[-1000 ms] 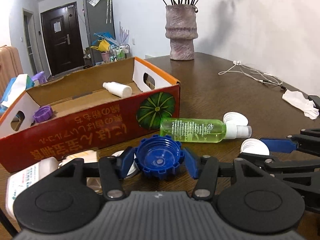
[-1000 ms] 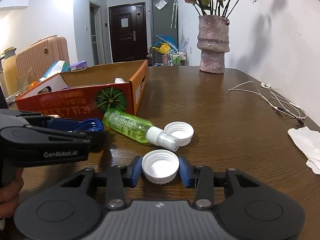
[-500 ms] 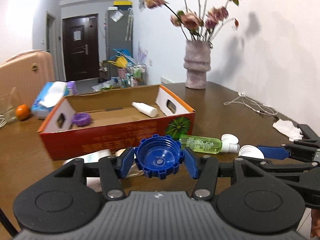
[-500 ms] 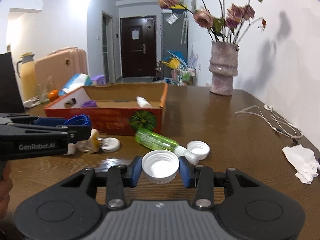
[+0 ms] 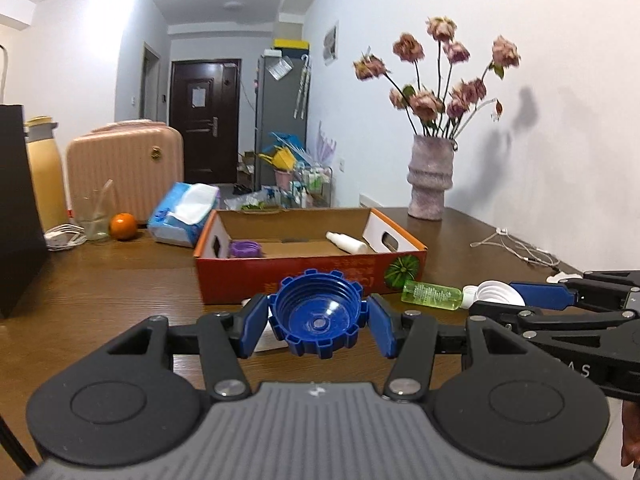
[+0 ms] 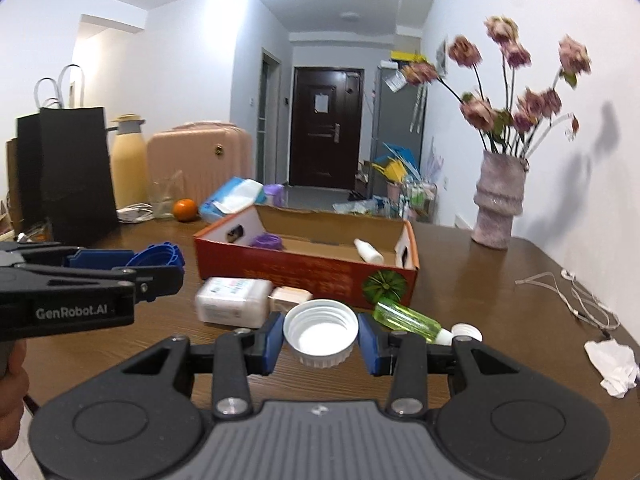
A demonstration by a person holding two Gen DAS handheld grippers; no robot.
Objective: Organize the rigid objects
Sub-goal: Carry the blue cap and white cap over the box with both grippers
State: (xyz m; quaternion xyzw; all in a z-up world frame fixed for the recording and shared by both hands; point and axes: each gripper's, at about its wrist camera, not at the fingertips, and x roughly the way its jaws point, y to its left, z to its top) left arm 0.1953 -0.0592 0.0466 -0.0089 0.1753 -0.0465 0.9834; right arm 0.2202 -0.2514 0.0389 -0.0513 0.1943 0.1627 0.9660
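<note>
The left gripper is clamped on a ridged blue plastic cap, the right gripper on a white threaded plastic cap, both caps lifted above the brown wooden table. Ahead of both sits the open orange cardboard box; a green plastic bottle lies just beyond the right claw.

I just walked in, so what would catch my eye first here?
Two lids held above the table: a blue cap clamped in the left gripper, a white cap in the right gripper. Beyond them sits an open orange box, with a green bottle lying by its near corner.
</note>
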